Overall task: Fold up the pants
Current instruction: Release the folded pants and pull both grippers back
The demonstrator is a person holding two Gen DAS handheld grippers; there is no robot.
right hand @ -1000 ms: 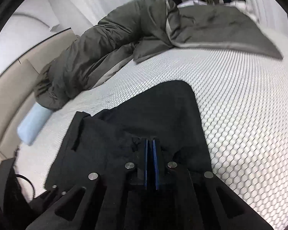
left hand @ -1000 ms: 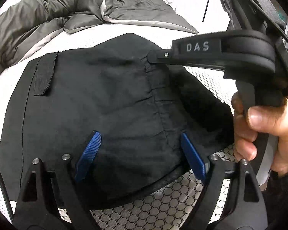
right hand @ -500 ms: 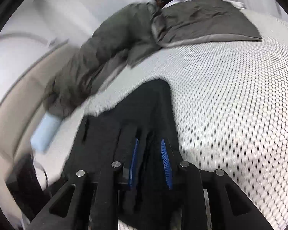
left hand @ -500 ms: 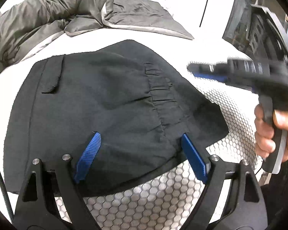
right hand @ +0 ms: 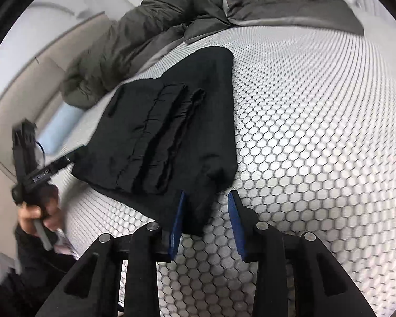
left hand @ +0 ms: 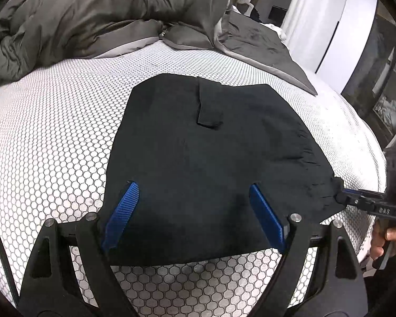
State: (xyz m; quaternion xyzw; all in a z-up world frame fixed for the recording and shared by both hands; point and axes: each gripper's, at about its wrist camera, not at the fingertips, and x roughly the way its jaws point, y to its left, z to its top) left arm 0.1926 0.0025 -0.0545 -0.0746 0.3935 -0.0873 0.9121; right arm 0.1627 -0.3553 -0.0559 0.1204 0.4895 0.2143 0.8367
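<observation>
From right wrist only: pants' (right hand: 171,132) stacked waistband folds (three).

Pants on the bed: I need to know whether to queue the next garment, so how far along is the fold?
Mostly done: the black pants lie as a compact stack on the honeycomb bed cover, layered edges showing in the right wrist view. In hand: nothing; the left hand-held gripper and right hand-held gripper are open. Left: perhaps a final tidy.
</observation>
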